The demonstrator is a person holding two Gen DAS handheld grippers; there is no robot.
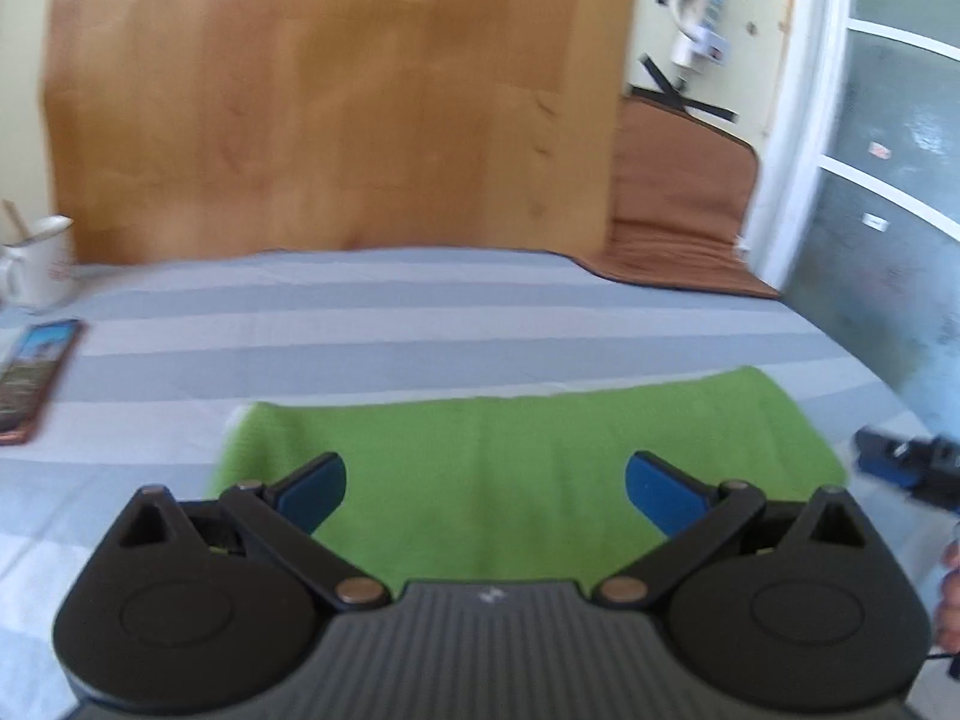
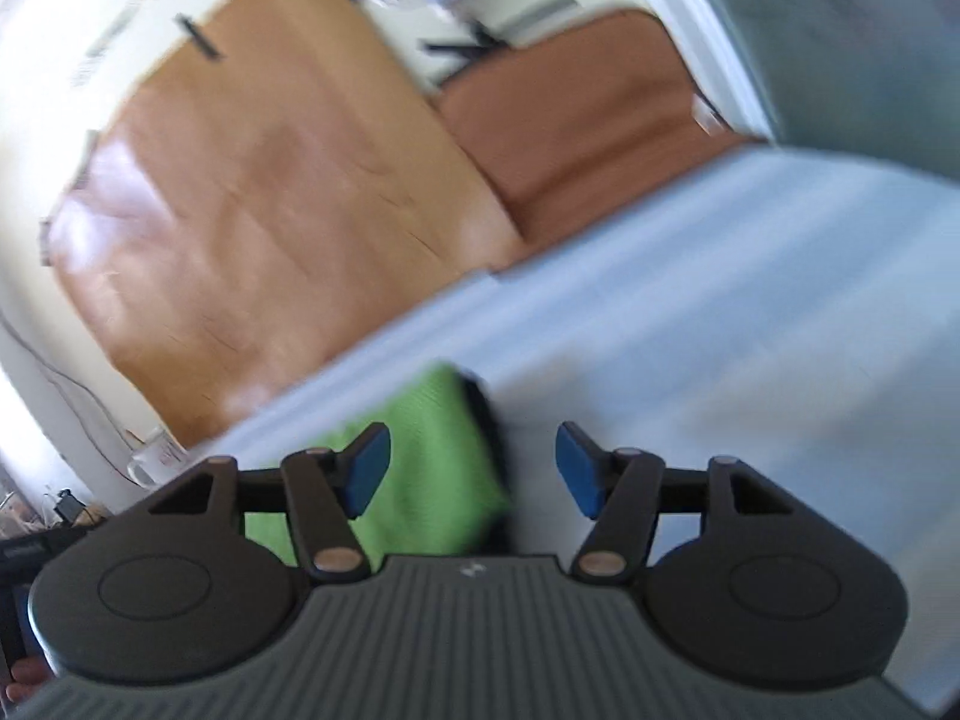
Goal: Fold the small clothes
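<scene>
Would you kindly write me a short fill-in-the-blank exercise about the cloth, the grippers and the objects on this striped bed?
1. The folded knitted cloth lying on the grey striped bedsheet is ____ in colour.
2. The left gripper has its jaws ____, holding nothing.
3. The right gripper has finger pads coloured ____.
4. Beside the white ceramic mug lies a flat ____.

Missing words: green; open; blue; smartphone

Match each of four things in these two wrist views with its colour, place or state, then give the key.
Things:
1. cloth
2. mug
3. phone
4. left gripper

Descriptions:
A. white, far left by the wooden board
B. open, above the cloth
C. green, flat on the striped sheet
D. lying flat, nearer than the mug

Pairs: 1-C, 2-A, 3-D, 4-B
</scene>
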